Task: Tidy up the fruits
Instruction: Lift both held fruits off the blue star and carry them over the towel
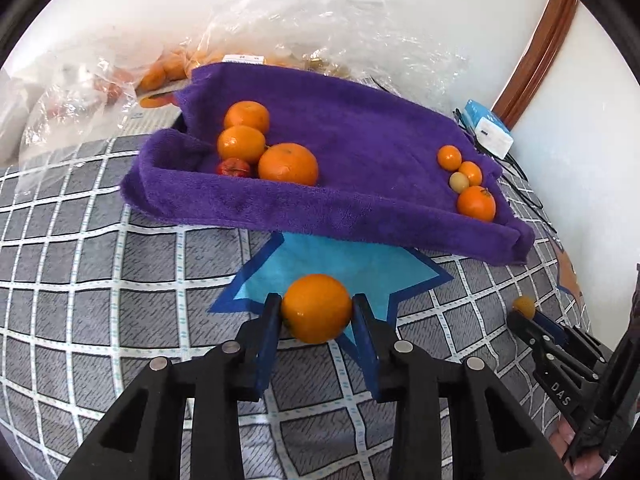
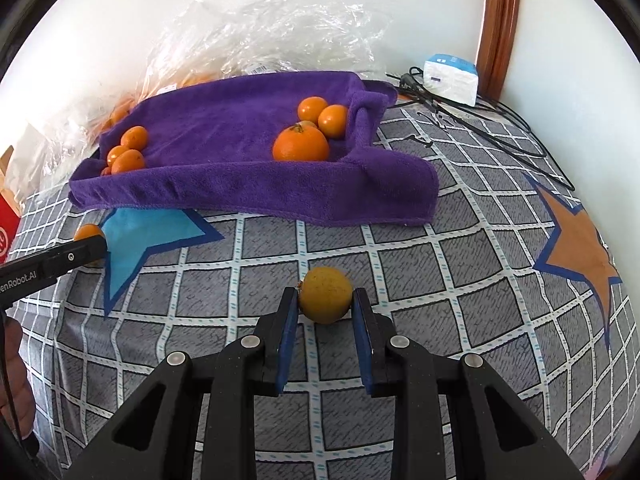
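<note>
My left gripper [image 1: 317,312] is shut on a large orange [image 1: 316,307] above the blue star patch [image 1: 320,264], in front of the purple towel [image 1: 352,128]. My right gripper [image 2: 325,303] is shut on a small yellowish citrus [image 2: 325,294] over the checked bedcover. The towel [image 2: 240,120] holds two fruit groups. The left group has three oranges [image 1: 288,163] and a small red fruit [image 1: 233,167]. The right group has several small oranges [image 1: 476,202] and a pale round fruit [image 1: 459,181]. The right gripper [image 1: 527,312] shows in the left wrist view, the left gripper [image 2: 94,246] in the right wrist view.
Clear plastic bags [image 1: 168,68] with more oranges lie behind the towel by the wall. A white-blue box [image 2: 450,78] and black cables [image 2: 480,120] sit at the far right. An orange star patch [image 2: 580,248] marks the bedcover. A red box [image 2: 8,224] is at the left.
</note>
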`<state>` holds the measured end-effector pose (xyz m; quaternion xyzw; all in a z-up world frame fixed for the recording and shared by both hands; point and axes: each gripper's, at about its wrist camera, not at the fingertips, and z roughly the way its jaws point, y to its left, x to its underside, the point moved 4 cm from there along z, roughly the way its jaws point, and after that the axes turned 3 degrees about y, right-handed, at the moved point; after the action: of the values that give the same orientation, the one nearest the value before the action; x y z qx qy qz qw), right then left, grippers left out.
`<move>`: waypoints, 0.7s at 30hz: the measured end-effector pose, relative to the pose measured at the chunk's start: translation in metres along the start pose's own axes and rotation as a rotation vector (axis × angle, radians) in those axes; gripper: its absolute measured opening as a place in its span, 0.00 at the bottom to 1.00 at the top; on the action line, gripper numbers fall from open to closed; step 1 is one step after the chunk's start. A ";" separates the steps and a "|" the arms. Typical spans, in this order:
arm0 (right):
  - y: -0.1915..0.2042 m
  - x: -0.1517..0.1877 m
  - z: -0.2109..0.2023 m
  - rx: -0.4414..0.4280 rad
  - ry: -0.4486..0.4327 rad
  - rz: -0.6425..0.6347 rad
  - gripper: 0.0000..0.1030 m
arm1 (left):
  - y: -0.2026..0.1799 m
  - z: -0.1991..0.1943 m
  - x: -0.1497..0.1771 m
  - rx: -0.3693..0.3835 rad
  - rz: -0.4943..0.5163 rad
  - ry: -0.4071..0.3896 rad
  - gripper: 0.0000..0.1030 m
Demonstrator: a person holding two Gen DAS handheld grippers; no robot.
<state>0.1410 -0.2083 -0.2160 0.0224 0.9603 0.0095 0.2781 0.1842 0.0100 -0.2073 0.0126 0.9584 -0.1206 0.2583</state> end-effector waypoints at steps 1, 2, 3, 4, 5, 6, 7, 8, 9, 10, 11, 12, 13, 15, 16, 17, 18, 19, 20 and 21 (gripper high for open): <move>0.001 0.000 0.000 0.000 -0.001 -0.004 0.26 | 0.001 -0.002 0.000 0.001 -0.002 -0.002 0.33; 0.002 0.000 -0.002 0.000 -0.004 -0.007 0.26 | 0.001 -0.005 -0.001 0.003 -0.006 -0.005 0.33; 0.003 -0.001 -0.003 -0.001 -0.008 -0.010 0.26 | 0.002 -0.008 -0.002 0.004 -0.009 -0.009 0.33; 0.004 -0.001 -0.005 -0.003 -0.012 -0.010 0.26 | 0.002 -0.011 -0.002 0.005 -0.014 -0.015 0.33; 0.005 -0.002 -0.007 -0.004 -0.017 -0.010 0.26 | 0.002 -0.014 -0.003 0.005 -0.016 -0.018 0.33; 0.005 -0.002 -0.008 -0.004 -0.021 -0.008 0.26 | 0.002 -0.017 -0.003 0.007 -0.018 -0.022 0.33; 0.005 -0.004 -0.010 -0.004 -0.026 -0.005 0.26 | 0.003 -0.019 -0.003 0.006 -0.019 -0.026 0.33; 0.006 -0.005 -0.012 -0.006 -0.031 -0.003 0.26 | 0.003 -0.022 -0.004 0.006 -0.019 -0.033 0.33; 0.006 -0.006 -0.014 -0.008 -0.037 -0.001 0.26 | 0.003 -0.025 -0.005 0.006 -0.018 -0.038 0.33; 0.007 -0.007 -0.016 -0.007 -0.042 0.000 0.26 | 0.003 -0.027 -0.005 0.006 -0.017 -0.043 0.33; 0.007 -0.009 -0.018 -0.006 -0.048 0.000 0.26 | 0.002 -0.030 -0.006 0.005 -0.017 -0.047 0.33; 0.007 -0.010 -0.020 -0.006 -0.054 -0.001 0.26 | 0.004 -0.032 -0.006 0.004 -0.017 -0.050 0.33; 0.007 -0.011 -0.022 -0.006 -0.058 -0.001 0.26 | 0.003 -0.034 -0.007 0.003 -0.018 -0.054 0.33; 0.008 -0.014 -0.025 -0.005 -0.066 -0.001 0.26 | 0.004 -0.038 -0.009 0.004 -0.020 -0.059 0.33; 0.007 -0.015 -0.025 -0.006 -0.069 -0.001 0.26 | 0.003 -0.039 -0.011 0.002 -0.020 -0.061 0.33; 0.008 -0.017 -0.026 -0.006 -0.072 0.000 0.26 | 0.003 -0.040 -0.012 0.001 -0.019 -0.064 0.33; 0.008 -0.018 -0.028 -0.006 -0.075 0.000 0.26 | 0.003 -0.040 -0.013 0.000 -0.019 -0.066 0.33; 0.009 -0.019 -0.029 -0.006 -0.078 0.000 0.26 | 0.002 -0.041 -0.014 0.000 -0.020 -0.068 0.33; 0.010 -0.020 -0.030 -0.005 -0.083 -0.001 0.26 | 0.003 -0.043 -0.016 0.000 -0.020 -0.082 0.33; 0.010 -0.022 -0.030 -0.004 -0.086 -0.002 0.26 | 0.003 -0.044 -0.018 0.004 -0.021 -0.085 0.33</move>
<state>0.1437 -0.1993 -0.1783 0.0212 0.9475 0.0102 0.3189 0.1781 0.0239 -0.1622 -0.0021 0.9464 -0.1254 0.2976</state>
